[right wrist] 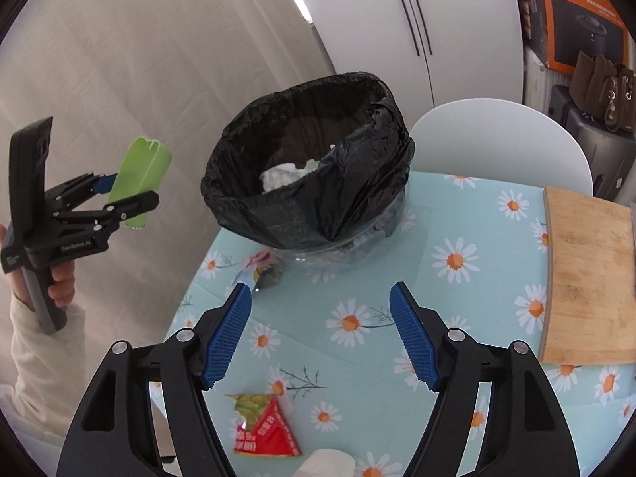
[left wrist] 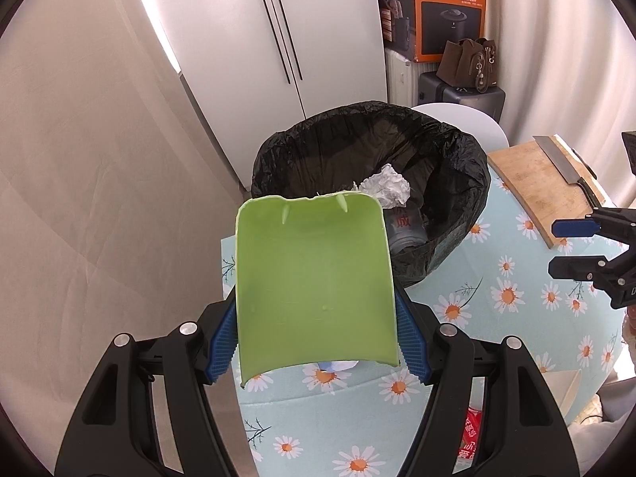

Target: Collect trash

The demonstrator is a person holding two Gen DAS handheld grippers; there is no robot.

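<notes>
Left fingers [left wrist: 228, 342] clamp green plastic piece [left wrist: 314, 286]; right fingers [right wrist: 228, 334] spread wide, empty

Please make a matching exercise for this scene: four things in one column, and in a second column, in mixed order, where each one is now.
Things:
1. green plastic piece
2. crumpled white paper
3. red wrapper
4. knife

Places:
A. on the wooden cutting board
B. inside the black-lined bin
C. between the fingers of the left hand-held gripper
D. flat on the daisy tablecloth

Pairs: 1-C, 2-B, 3-D, 4-A
</notes>
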